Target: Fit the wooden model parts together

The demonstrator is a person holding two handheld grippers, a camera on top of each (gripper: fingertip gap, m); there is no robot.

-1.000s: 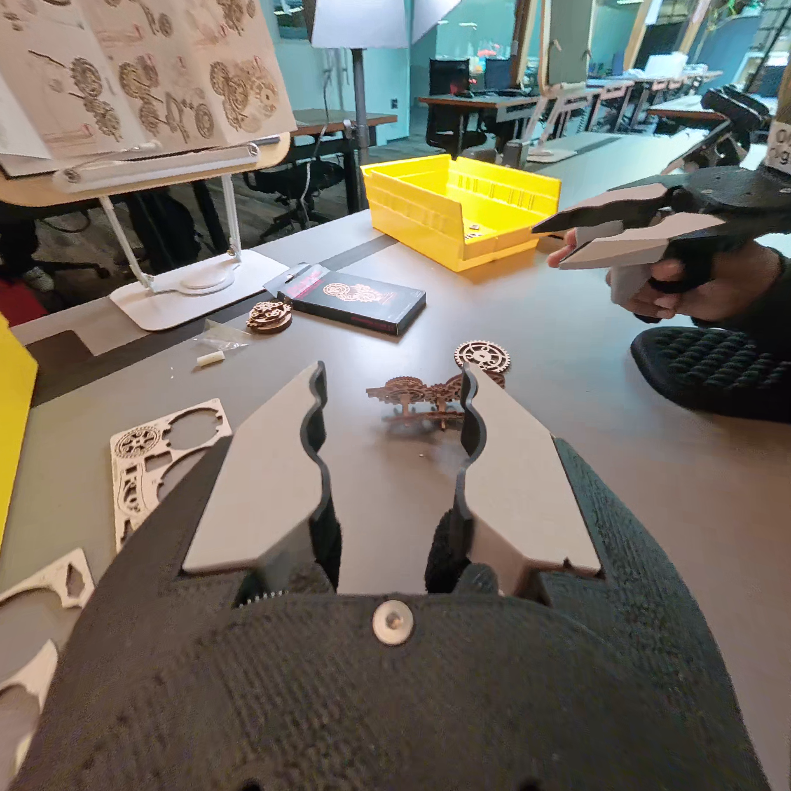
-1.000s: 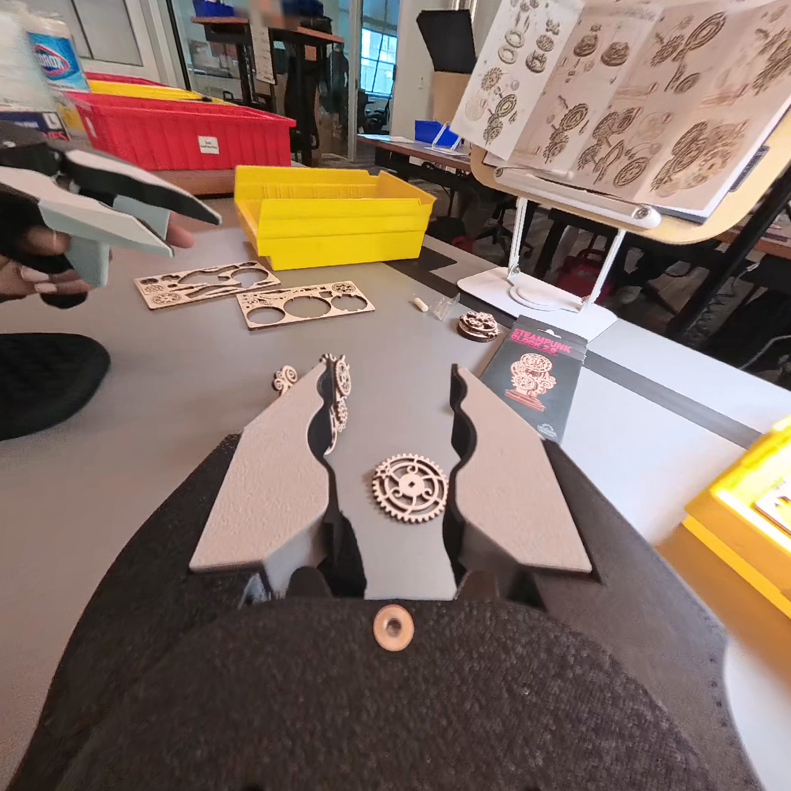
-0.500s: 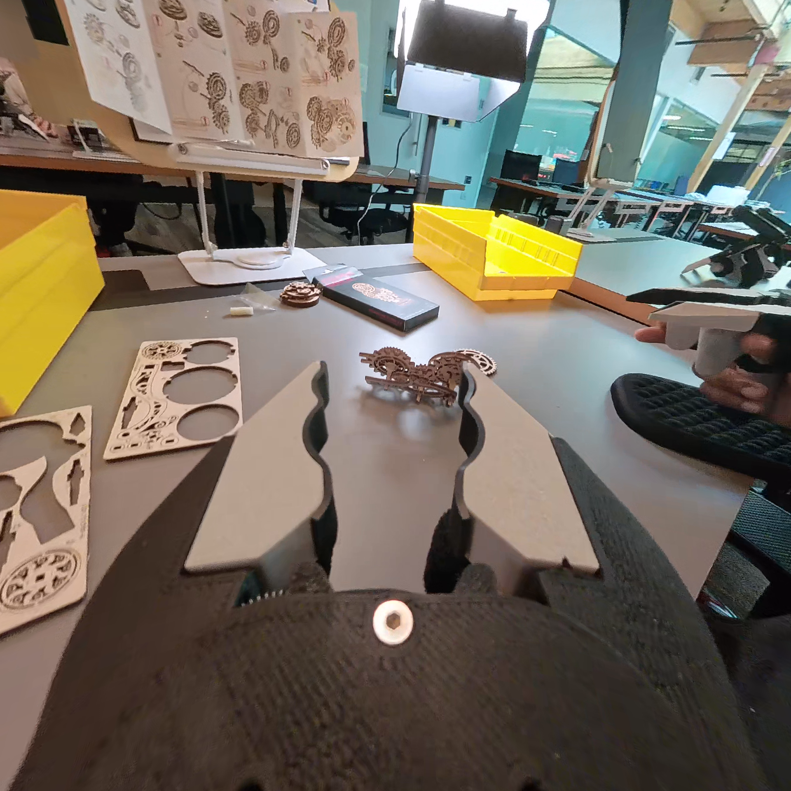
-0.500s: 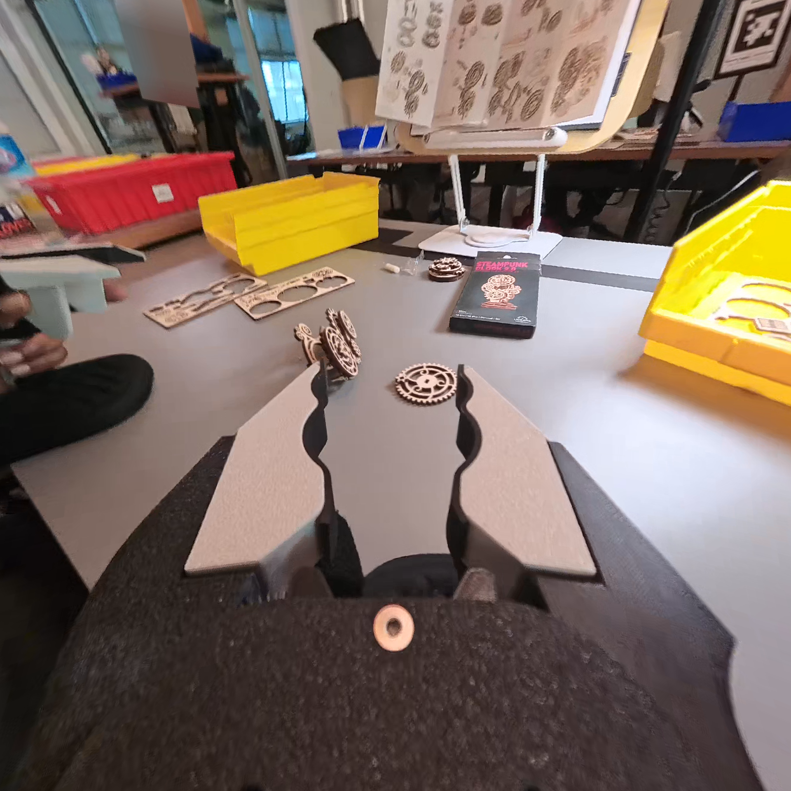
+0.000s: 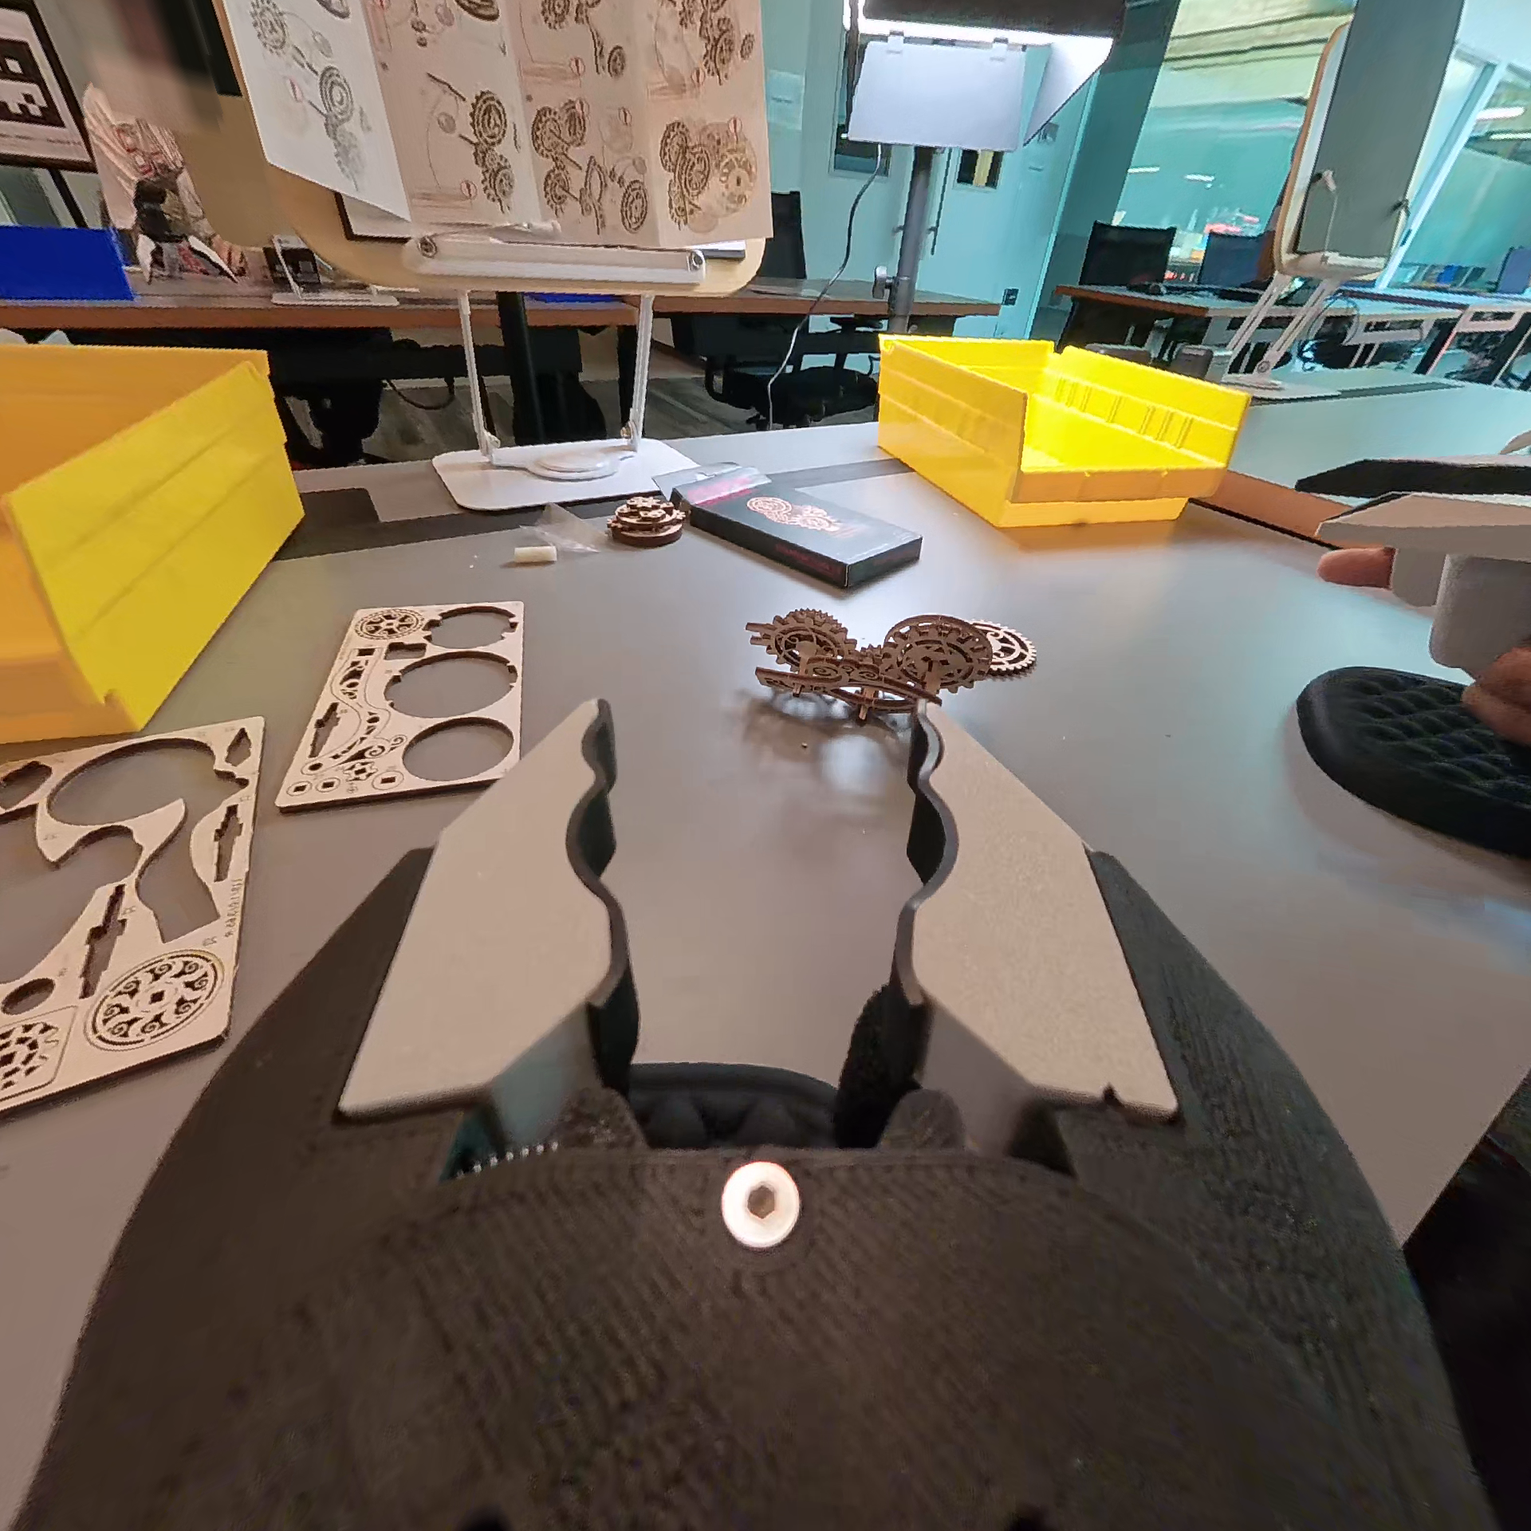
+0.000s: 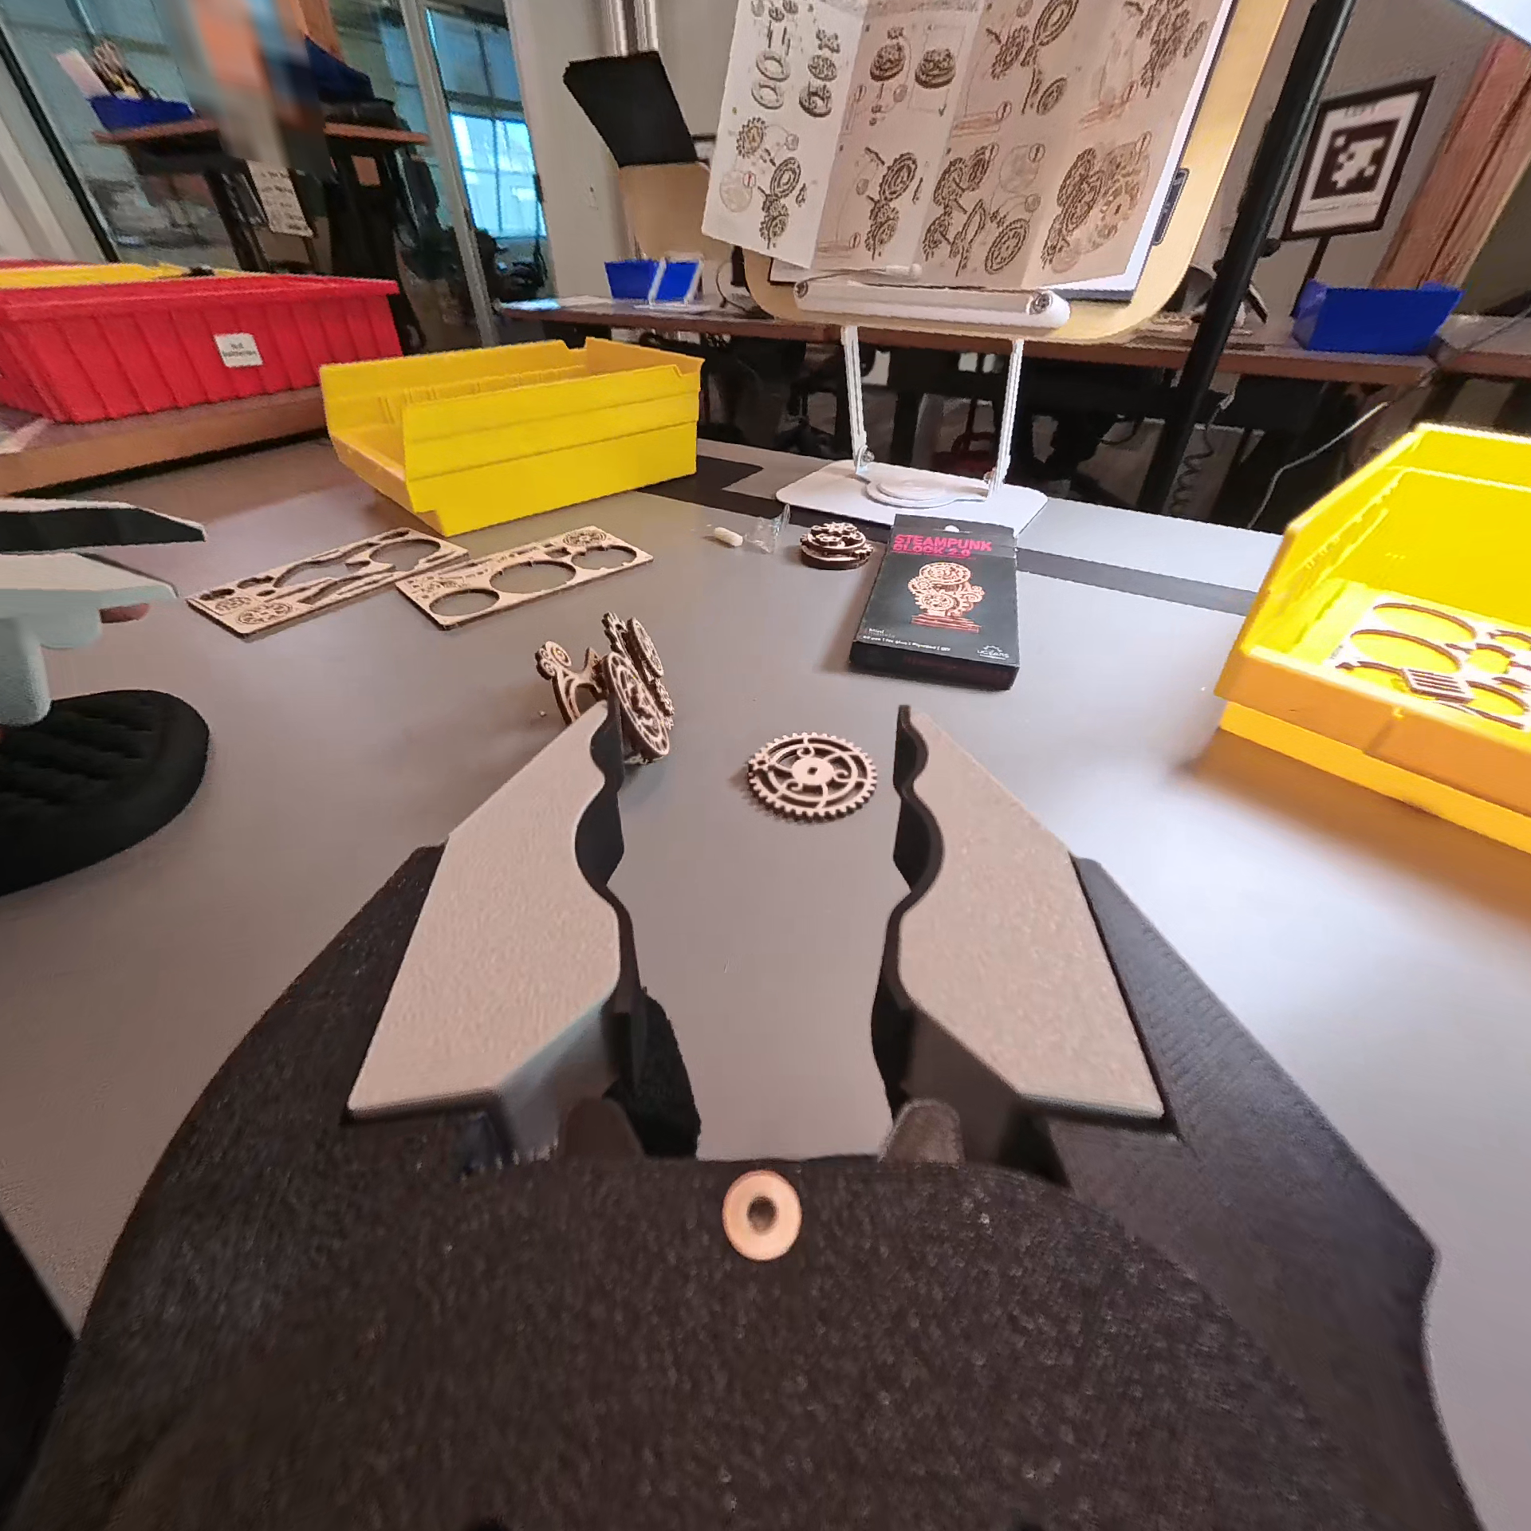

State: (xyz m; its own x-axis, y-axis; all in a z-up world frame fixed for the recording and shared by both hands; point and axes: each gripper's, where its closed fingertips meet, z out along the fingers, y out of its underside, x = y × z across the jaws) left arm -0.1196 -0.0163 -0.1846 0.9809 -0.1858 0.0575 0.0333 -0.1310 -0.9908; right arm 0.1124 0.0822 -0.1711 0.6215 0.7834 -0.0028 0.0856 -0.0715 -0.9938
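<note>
- grey table carries everything; two yellow bins on it, one at the far left edge, one at the far right corner; in the right wrist view the right-side bin holds a punched wooden sheet
- document stand at the far edge, instruction sheets clipped on top
- left gripper fingers apart, nothing between them, over the near edge; right gripper also spread and empty
- right gripper also shows at the right edge of the left wrist view, held in a hand; its jaw state from there I cannot tell
- two punched-out wooden sheets flat near the left edge, just beside the left bin
- black box flat, near the stand base
- wooden gear assembly upright mid-table, just ahead of the left gripper's right fingertip; in the right wrist view it sits just beyond that gripper's left fingertip
- loose gear flat on the table, just beside the assembly, ahead of the right gripper, between its fingertips in view; not gripped
- small stacked gear piece by the box; small white peg and clear bag beside it
</note>
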